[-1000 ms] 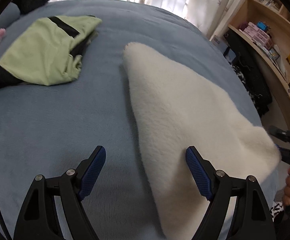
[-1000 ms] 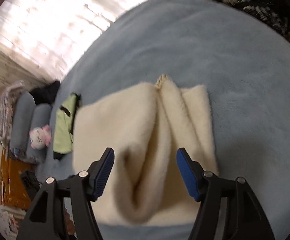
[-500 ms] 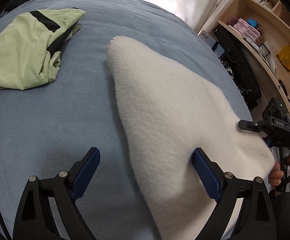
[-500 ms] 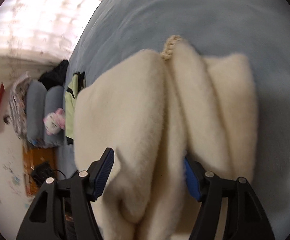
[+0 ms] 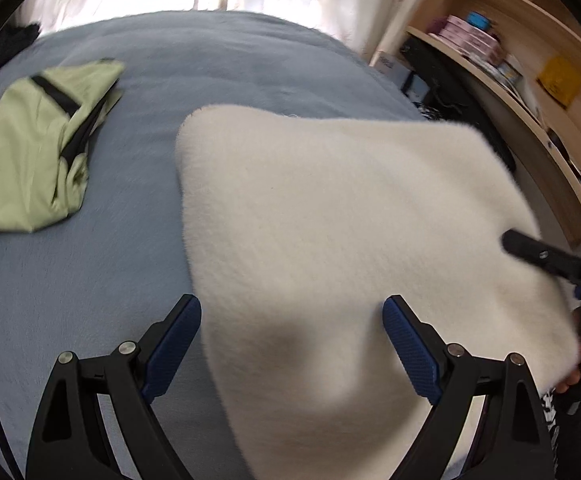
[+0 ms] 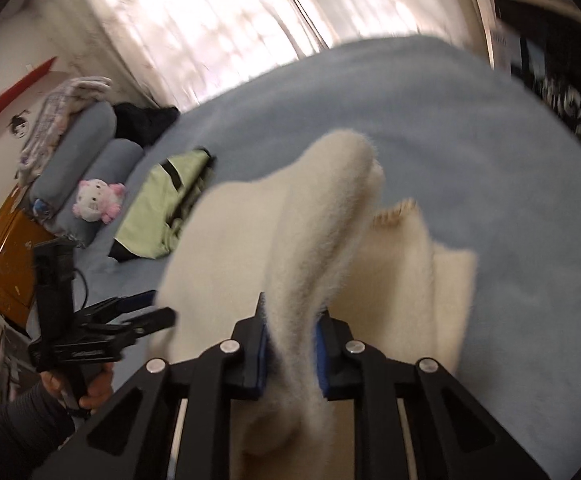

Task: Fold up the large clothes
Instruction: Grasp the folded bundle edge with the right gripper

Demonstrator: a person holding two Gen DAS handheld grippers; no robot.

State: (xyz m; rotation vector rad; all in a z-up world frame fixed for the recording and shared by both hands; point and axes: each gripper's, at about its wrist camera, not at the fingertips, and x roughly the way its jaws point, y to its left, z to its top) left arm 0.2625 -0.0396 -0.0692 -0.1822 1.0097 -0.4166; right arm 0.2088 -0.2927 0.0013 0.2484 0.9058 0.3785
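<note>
The right hand-held gripper (image 6: 290,344) is closing, its blue pads pinching a fold of the cream fleece garment (image 5: 330,232), which lies across the middle of the blue bed (image 5: 90,264). The left hand-held gripper (image 5: 290,344) stands wide apart over the garment's near edge, gripping nothing. A green jacket (image 5: 30,152) lies at the left of the frame; labels on the shelf (image 5: 510,52) at upper right are too blurred to read.

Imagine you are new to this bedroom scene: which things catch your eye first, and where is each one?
First comes the fluffy cream garment, bunched mid-bed, with the right gripper closing on a fold of it while the left gripper stands wide open at its edge. Next is the light green garment, crumpled on the blue bedcover further back. Last, a pink and white plush toy sits by the grey pillows.
</note>
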